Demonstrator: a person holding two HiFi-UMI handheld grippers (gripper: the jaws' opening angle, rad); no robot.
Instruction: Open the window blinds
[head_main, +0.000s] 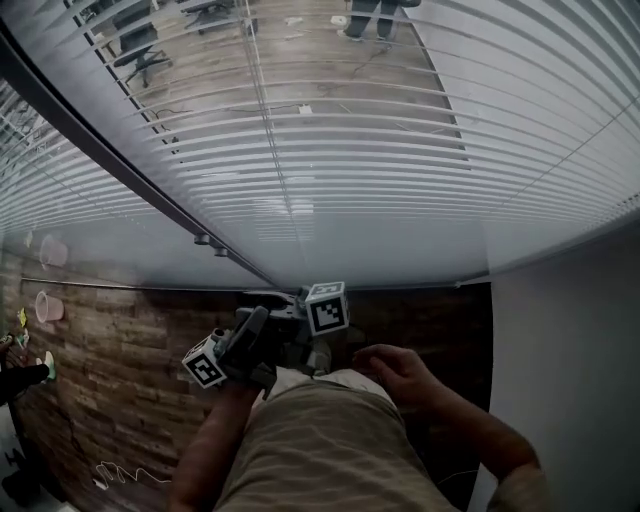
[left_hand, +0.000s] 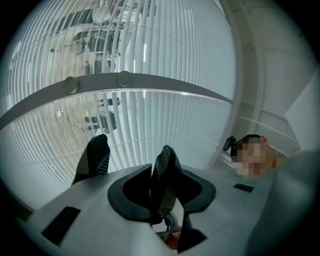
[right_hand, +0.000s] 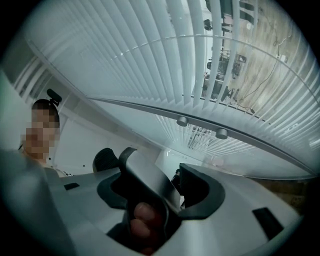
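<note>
Facing the window blinds (head_main: 340, 170), slats lowered across the glass ahead | left gripper (left_hand: 131, 149): jaws moderately apart, empty, short of the slats | right gripper (right_hand: 115, 155): jaws nearly together, nothing between | both held low at the person's waist, apart from the blinds.

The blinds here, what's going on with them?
A person stands facing the lowered blinds, holding a two-jaw gripper in each hand. The left gripper has its jaws apart with nothing between them. The right gripper is held low beside it. Neither touches the slats, so the blinds are not yet being opened.
</note>
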